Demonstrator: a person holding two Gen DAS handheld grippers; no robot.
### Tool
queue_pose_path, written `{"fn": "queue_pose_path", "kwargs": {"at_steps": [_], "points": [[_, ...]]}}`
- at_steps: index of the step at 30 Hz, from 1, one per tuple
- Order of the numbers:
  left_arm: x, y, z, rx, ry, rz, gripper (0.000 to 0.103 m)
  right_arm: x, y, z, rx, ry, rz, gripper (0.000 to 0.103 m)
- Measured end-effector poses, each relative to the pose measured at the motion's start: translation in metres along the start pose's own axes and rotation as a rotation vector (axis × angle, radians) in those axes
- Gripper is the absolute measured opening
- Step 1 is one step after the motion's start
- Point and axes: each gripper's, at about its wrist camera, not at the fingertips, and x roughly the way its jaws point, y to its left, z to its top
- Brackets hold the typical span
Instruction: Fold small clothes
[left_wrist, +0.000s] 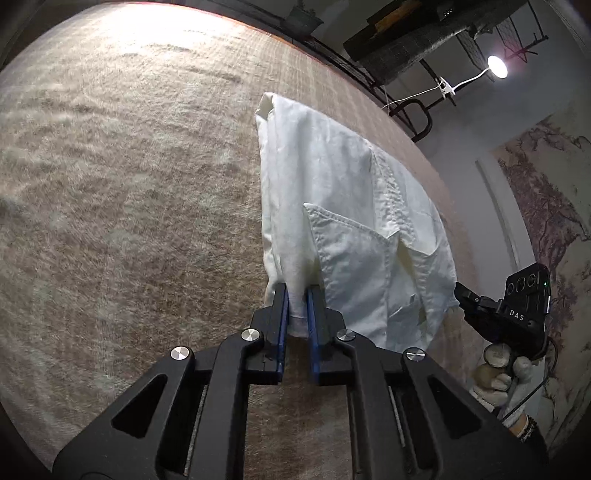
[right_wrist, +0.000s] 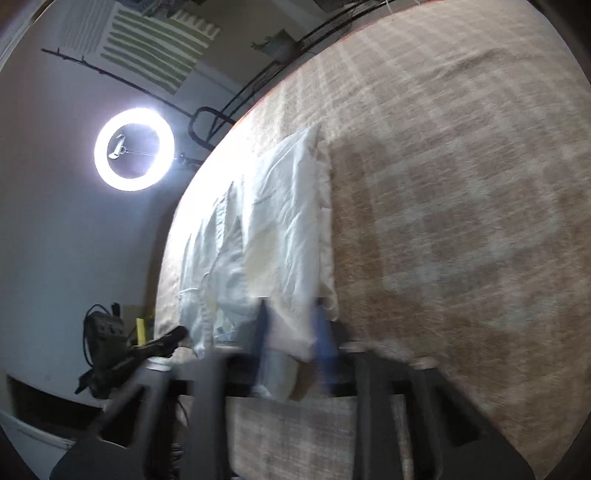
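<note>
A small white garment (left_wrist: 343, 206) with stitched seams hangs stretched over the beige checked cloth surface (left_wrist: 129, 184). My left gripper (left_wrist: 297, 295) is shut on the garment's near left edge, white cloth bunched between its blue pads. My right gripper (right_wrist: 291, 325) is blurred in its own view and holds the garment (right_wrist: 273, 229) by its near edge, cloth between the blue fingers. The right gripper also shows in the left wrist view (left_wrist: 461, 291), at the garment's right corner. The left gripper also shows in the right wrist view (right_wrist: 177, 334), at the garment's left corner.
A ring light (right_wrist: 133, 148) glows at the left of the right wrist view. A lamp (left_wrist: 496, 66) and dark racks (left_wrist: 424, 33) stand beyond the table's far edge. A painted wall (left_wrist: 546, 206) is at the right. A gloved hand (left_wrist: 498, 380) holds the right gripper.
</note>
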Motion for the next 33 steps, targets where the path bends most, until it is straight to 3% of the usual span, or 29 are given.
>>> {"fn": "queue_pose_path", "kwargs": {"at_steps": [2, 5, 9, 17, 21, 25, 28, 33], "points": [[-0.009, 0.0, 0.002, -0.015, -0.007, -0.025, 0.004, -0.001, 0.01, -0.001, -0.041, -0.011, -0.026, 0.003], [-0.014, -0.001, 0.003, 0.027, -0.011, 0.005, 0.002, -0.009, 0.025, -0.005, -0.107, -0.023, -0.001, 0.001], [-0.004, 0.005, 0.0, 0.035, 0.01, 0.05, 0.002, 0.009, 0.022, -0.015, -0.204, 0.022, -0.19, 0.001], [-0.033, -0.009, 0.004, 0.095, -0.074, 0.096, 0.002, 0.001, 0.054, -0.021, -0.351, -0.01, -0.338, 0.002], [-0.042, -0.028, 0.01, 0.159, -0.136, 0.124, 0.002, -0.009, 0.078, -0.021, -0.441, -0.085, -0.322, 0.002], [-0.026, -0.049, 0.016, 0.231, -0.141, 0.138, 0.002, 0.005, 0.095, -0.017, -0.467, -0.094, -0.274, 0.002], [-0.002, -0.055, 0.02, 0.281, -0.113, 0.189, 0.002, 0.021, 0.096, -0.012, -0.487, -0.07, -0.291, 0.002], [0.034, -0.036, 0.014, 0.275, -0.026, 0.234, 0.003, 0.043, 0.079, -0.01, -0.507, 0.003, -0.342, 0.002]]}}
